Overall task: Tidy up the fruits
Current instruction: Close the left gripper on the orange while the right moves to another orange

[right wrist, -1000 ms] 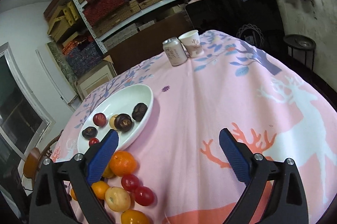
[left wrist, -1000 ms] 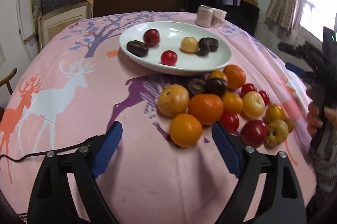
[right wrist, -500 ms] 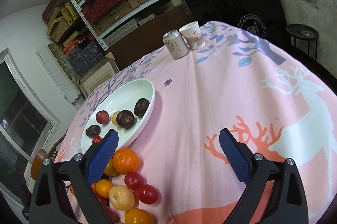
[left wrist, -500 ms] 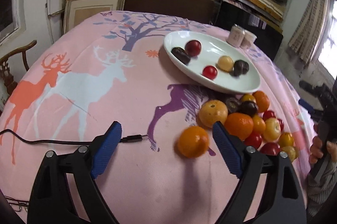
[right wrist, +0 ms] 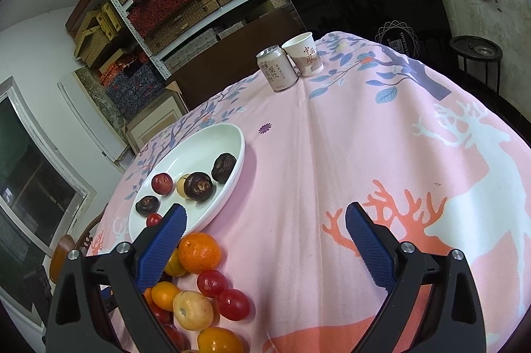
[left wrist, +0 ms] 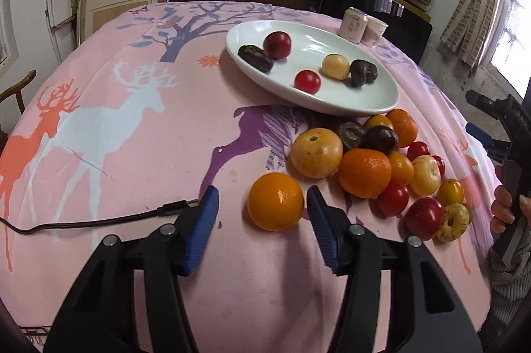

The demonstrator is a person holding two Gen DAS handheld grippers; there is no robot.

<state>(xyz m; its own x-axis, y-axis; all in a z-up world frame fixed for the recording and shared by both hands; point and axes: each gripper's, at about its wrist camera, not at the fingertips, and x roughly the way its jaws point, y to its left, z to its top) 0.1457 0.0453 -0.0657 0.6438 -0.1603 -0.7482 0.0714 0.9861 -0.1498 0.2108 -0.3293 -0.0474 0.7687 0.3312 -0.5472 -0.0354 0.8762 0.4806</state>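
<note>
**Left gripper bracketing an orange, right gripper idle over the cloth**

Your bench point(left wrist: 109, 127) was covered by a pink cloth printed with deer and trees. On its far side sat the white oval plate point(left wrist: 381, 87), which held two red fruits, one pale yellow fruit and some dark ones. Just in front of the plate lay the fruit pile point(left wrist: 381, 164): oranges, yellow fruits, red ones and a few dark ones, touching each other.

Your left gripper point(left wrist: 262, 203) was spread, with a lone orange point(left wrist: 275, 201) sitting between its blue pads at the near edge of the pile; the pads were close beside the orange, not pressing on it. A black cable point(left wrist: 99, 222) lay on the cloth to that gripper's left.

Your right gripper point(right wrist: 265, 220) was spread wide over bare cloth, holding nothing, with the pile at its left finger. A can point(right wrist: 277, 67) and a paper cup point(right wrist: 303, 54) stood together at the far edge.
</note>
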